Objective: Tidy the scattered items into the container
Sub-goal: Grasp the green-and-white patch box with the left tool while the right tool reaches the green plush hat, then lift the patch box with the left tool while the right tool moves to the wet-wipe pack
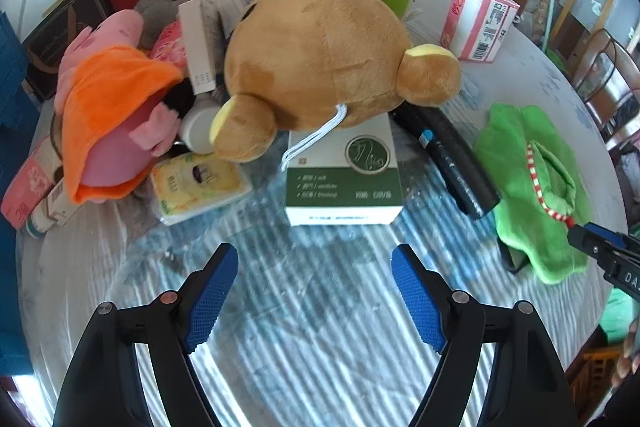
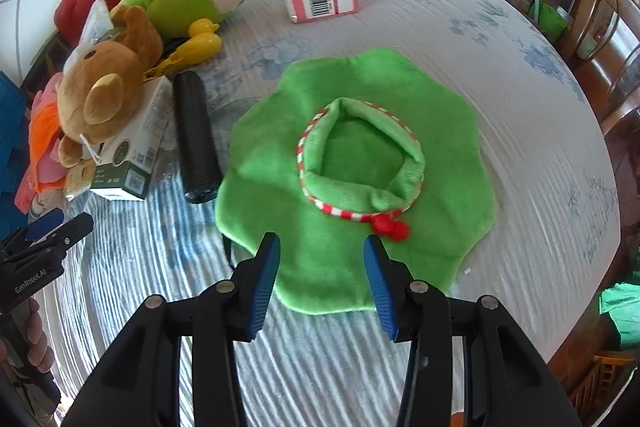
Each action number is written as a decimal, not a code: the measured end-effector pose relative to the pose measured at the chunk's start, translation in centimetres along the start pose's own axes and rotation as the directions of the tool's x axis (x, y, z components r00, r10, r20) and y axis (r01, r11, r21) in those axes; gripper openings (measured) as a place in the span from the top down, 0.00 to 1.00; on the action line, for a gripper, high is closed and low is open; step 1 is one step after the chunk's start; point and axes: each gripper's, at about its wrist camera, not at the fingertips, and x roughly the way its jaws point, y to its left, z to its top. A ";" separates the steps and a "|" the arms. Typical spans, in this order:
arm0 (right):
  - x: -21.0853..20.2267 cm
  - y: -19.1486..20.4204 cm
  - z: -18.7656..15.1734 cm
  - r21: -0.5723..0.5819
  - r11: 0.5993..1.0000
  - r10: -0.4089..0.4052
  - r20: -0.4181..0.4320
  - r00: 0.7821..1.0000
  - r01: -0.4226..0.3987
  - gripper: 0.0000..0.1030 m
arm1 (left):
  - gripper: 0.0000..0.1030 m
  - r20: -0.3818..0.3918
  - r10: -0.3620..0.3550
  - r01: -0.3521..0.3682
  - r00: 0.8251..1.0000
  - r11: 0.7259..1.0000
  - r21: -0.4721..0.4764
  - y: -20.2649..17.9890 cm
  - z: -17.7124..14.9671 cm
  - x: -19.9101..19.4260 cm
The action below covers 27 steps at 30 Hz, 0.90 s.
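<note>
Left tool (image 1: pixel 314 291) wide open and empty, right tool (image 2: pixel 322 283) open over green plush mat (image 2: pixel 360 163)

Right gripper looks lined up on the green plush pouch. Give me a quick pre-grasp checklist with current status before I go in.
1. Right gripper open: ok, nothing between the fingers.
2. Lined up with the green plush pouch: ok, its near edge lies between the fingertips.
3. Pouch free of other items: ok, black cylinder lies beside its left edge; touching or not, cannot tell.
4. Pouch mouth open for loading: ok, striped rim gapes upward.
5. Left gripper open and empty: ok, over bare tablecloth.
6. Brown bear plush stable on the green-and-white box: cannot tell.
</note>
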 end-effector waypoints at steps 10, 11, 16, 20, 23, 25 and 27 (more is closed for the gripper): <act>2.1 -1.9 3.0 0.018 1.000 0.001 -0.018 1.000 -0.001 0.58 | 0.22 -0.041 0.046 -0.045 0.998 0.999 0.030 -2.6 3.1 4.7; 2.4 -1.8 3.1 0.015 1.000 -0.003 -0.024 1.000 0.003 0.58 | 0.22 -0.049 0.051 -0.049 0.998 0.998 0.029 -2.6 3.2 5.2; 3.4 -0.6 3.4 -0.020 0.999 0.032 -0.039 0.999 -0.033 0.45 | 0.22 -0.061 0.058 -0.057 0.996 0.998 0.025 -2.8 3.3 6.8; 4.6 1.0 3.4 -0.091 0.996 0.019 -0.038 0.999 -0.023 0.44 | 0.24 -0.031 0.039 -0.039 0.999 0.999 0.017 -2.4 2.9 6.4; 5.6 1.8 3.5 -0.128 0.992 -0.019 -0.019 1.000 0.017 0.41 | 0.25 -0.027 0.032 -0.032 0.999 0.999 0.014 -2.0 2.2 5.6; 6.1 2.4 3.6 -0.145 0.988 -0.047 -0.014 0.999 0.044 0.43 | 0.25 -0.017 0.025 -0.025 1.000 1.000 0.009 -1.5 1.5 4.7; 5.9 2.5 3.5 -0.144 0.988 -0.054 -0.009 0.998 0.052 0.51 | 0.26 -0.006 0.021 -0.021 1.000 1.000 0.006 -0.8 0.5 3.5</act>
